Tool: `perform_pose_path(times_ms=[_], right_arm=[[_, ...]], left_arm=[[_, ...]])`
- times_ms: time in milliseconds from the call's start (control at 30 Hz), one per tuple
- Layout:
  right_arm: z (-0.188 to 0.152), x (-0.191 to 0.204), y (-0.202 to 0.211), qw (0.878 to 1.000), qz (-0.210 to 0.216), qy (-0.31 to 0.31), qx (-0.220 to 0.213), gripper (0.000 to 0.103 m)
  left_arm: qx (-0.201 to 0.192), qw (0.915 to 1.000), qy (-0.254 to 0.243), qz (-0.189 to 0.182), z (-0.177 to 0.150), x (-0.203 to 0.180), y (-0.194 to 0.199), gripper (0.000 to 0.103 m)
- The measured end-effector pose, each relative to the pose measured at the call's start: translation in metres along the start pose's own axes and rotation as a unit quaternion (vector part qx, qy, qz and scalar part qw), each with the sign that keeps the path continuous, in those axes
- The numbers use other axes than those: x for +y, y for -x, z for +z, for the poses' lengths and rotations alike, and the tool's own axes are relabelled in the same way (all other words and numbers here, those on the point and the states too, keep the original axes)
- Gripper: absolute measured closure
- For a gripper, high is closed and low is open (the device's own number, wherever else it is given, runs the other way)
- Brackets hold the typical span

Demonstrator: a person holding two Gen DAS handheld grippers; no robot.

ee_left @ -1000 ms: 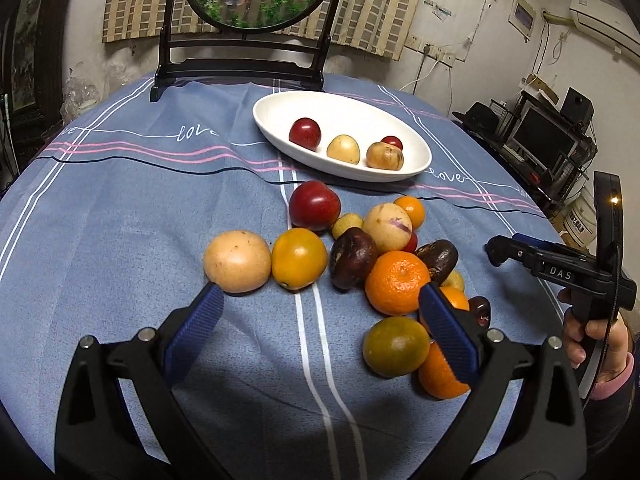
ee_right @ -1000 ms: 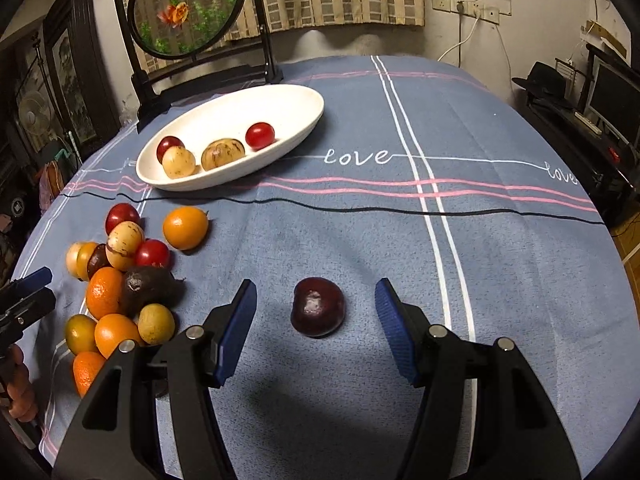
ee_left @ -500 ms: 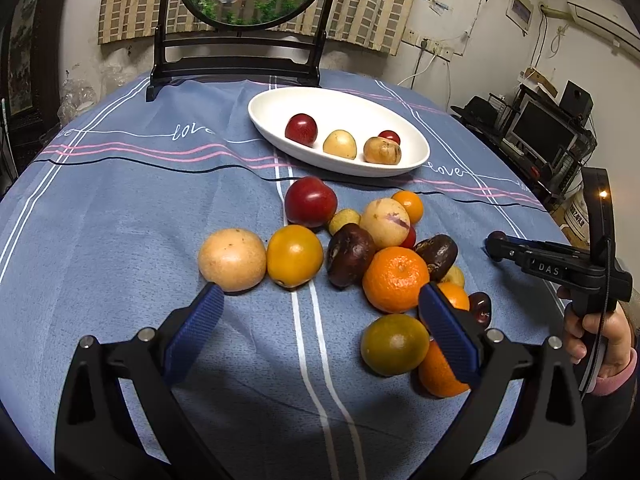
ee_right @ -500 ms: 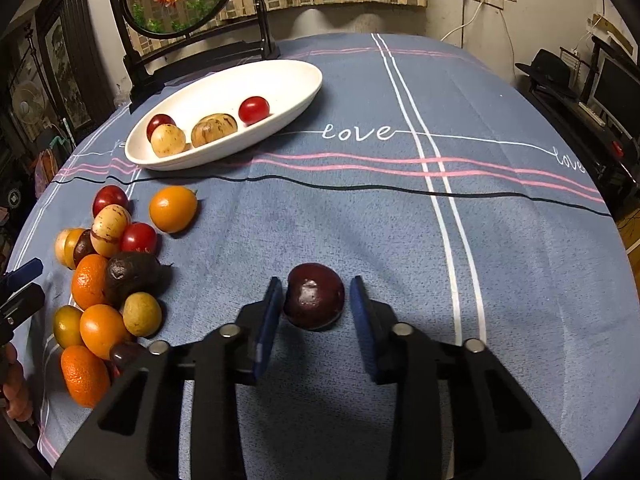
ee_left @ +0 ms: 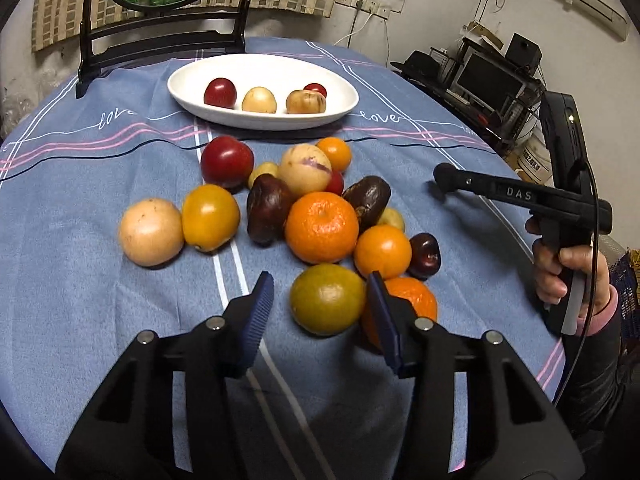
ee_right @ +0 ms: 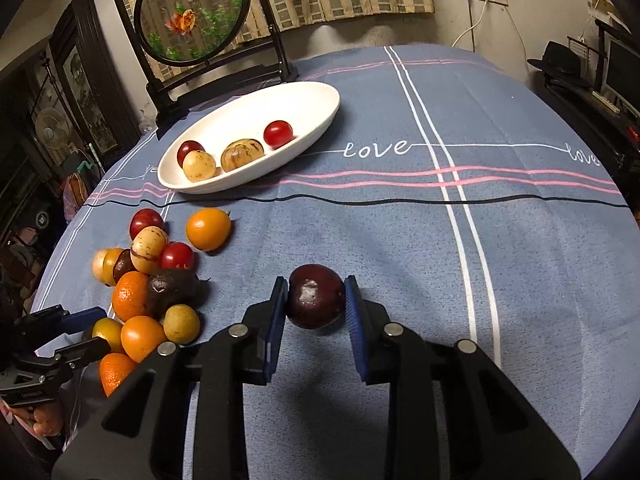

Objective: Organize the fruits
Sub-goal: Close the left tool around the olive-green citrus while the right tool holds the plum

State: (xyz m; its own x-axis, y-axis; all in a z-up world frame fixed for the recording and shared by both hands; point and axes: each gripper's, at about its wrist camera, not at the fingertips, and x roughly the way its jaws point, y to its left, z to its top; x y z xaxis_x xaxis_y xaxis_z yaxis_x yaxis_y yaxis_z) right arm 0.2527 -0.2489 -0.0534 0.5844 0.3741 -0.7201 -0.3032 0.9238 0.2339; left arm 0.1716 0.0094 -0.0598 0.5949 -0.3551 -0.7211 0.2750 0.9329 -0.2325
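A white oval dish (ee_left: 192, 92) (ee_right: 320, 100) at the back holds several small fruits. A pile of loose fruit (ee_left: 320, 224) (ee_right: 148, 280) lies on the blue cloth. My right gripper (ee_right: 316, 300) is shut on a dark purple plum (ee_right: 316, 296), held just above the cloth, apart from the pile. My left gripper (ee_left: 320, 304) is partly closed around a green-yellow citrus (ee_left: 326, 300) at the near edge of the pile; the right pad (ee_left: 380, 316) is at the fruit, the left pad (ee_left: 258, 312) stands off it.
A round fish picture on a black stand (ee_left: 160, 40) (ee_right: 200, 40) sits behind the dish. The right gripper and hand (ee_left: 560, 208) show at the table's right edge. Shelves with monitors (ee_left: 492, 76) stand beyond. Open cloth lies right of the plum.
My right gripper closed on the dark plum. My left gripper narrowed from wide open and moved forward around the green-yellow citrus.
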Motion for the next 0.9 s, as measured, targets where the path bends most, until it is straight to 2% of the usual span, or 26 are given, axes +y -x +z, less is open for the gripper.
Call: perform_pose_path(times_ms=[333,533,667,767,900], right_arm=[[-0.001,0.003,0.001,1.0,0.0,0.003,-0.003,0.074],[0.0,0.002,0.001,1.0,0.002,-0.001,-0.004,0.074],[-0.001,0.002,0.001,1.0,0.004,-0.001,-0.002,0.074],[0.0,0.003,0.003,1.0,0.006,0.001,-0.006,0.074],[-0.001,0.002,0.003,1.0,0.007,-0.001,-0.007,0.074]], left_arm=[[0.007,1.0,-0.005,-0.003,-0.01,0.003,0.006,0.054],[0.027,0.9987,0.038,-0.019,0.003,0.009,-0.014,0.052],[0.035,0.9978,0.054,-0.018,0.008,0.009,-0.022,0.051],[0.039,0.9973,0.061,-0.012,0.01,0.008,-0.025,0.05],[0.037,0.9977,0.05,0.026,0.007,-0.004,-0.02,0.051]])
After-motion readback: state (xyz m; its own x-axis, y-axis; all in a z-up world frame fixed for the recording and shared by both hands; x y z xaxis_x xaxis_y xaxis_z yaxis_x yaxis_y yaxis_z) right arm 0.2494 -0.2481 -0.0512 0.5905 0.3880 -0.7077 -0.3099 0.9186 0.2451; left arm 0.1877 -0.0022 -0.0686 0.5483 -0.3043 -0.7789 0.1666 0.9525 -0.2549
